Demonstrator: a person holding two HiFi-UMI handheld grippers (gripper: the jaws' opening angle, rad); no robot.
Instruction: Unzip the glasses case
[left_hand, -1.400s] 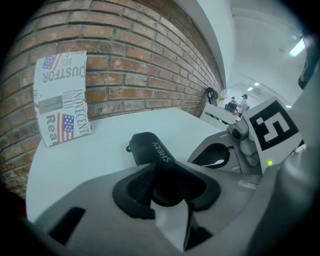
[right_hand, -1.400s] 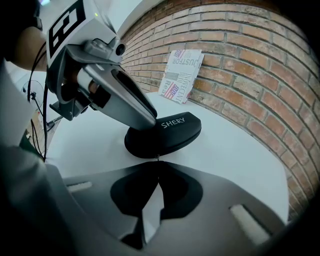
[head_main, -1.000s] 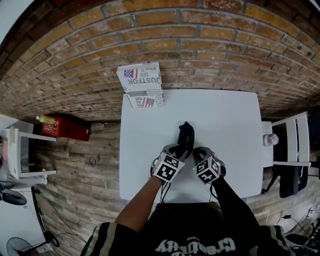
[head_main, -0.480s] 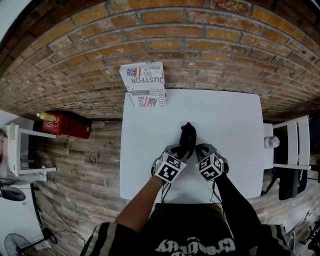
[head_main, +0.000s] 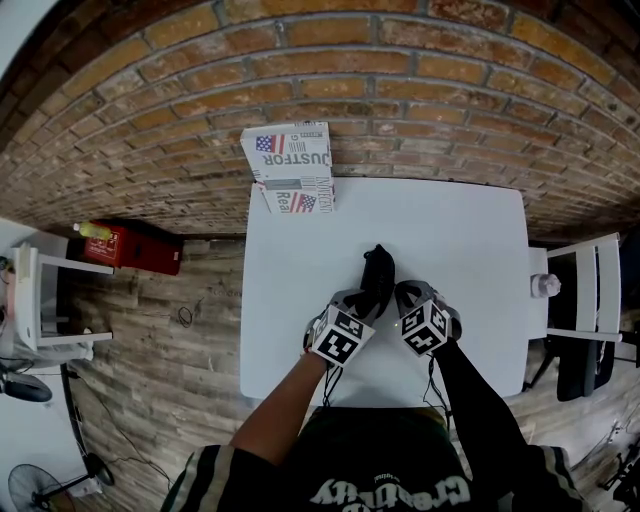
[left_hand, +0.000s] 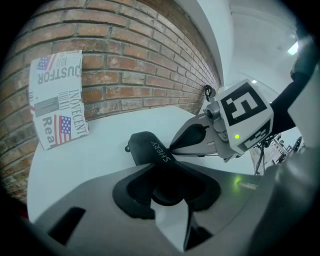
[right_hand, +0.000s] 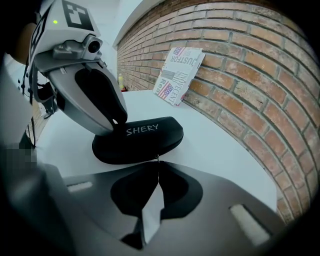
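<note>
Two grippers are at the black glasses case (head_main: 377, 272), which lies near the middle of the white table (head_main: 470, 240) with one end pointing at the table's far edge. The left gripper (head_main: 364, 298) has its jaws partly closed around the end of the case nearest the table's front edge, pinning it down, and it has not budged. The right gripper (head_main: 400, 295) has its jaws pinched tight on a thin metal tab, which looks to be the zipper pull (right_hand: 158, 159), at the side of the case facing the table's right edge. Over the last second that gripper has crept a little further along that side. I take that as the zip starting to run, though from here no gap shows along the seam yet, so most of the unzipping remains.
</note>
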